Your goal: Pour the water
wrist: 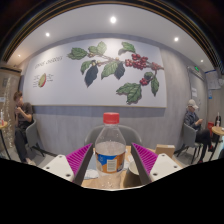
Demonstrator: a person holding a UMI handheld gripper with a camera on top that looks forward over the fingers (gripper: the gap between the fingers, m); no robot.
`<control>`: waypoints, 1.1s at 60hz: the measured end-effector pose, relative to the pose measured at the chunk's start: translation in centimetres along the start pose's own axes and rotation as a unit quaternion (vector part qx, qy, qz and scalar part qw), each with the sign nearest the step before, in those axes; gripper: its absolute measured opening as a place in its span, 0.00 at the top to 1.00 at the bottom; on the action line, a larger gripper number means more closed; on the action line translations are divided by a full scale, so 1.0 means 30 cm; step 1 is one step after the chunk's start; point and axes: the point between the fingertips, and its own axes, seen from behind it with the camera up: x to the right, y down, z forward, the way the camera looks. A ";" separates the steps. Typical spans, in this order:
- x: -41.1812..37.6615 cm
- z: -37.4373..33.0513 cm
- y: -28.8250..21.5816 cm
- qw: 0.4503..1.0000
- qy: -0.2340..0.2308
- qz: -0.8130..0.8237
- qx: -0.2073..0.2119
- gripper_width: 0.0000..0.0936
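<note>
A clear plastic water bottle (110,148) with a red cap and an orange-and-blue label stands upright between my fingers. My gripper (111,163) holds it, with the magenta pads (81,156) pressing on both sides of it. The bottle seems lifted above a light tabletop (62,168). Its lower part is hidden below my fingers.
A white wall with a leaf-and-berry mural (115,62) is ahead. A person sits at the far left (20,122) and another at the far right (192,122) at tables. A small tan object (165,149) lies on the table beyond the right finger.
</note>
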 end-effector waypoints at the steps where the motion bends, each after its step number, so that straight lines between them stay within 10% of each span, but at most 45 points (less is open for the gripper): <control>1: 0.024 0.018 0.004 1.000 -0.005 0.002 0.003 0.13; 19: 0.046 0.075 -0.002 0.999 -0.014 0.040 0.011 0.62; 35: 0.036 0.073 0.009 0.969 -0.038 0.243 0.013 0.65; 50: -0.044 0.072 0.031 0.734 -0.137 0.665 -0.037 0.65; 66: 0.042 0.041 0.005 0.522 -0.136 0.842 -0.024 0.61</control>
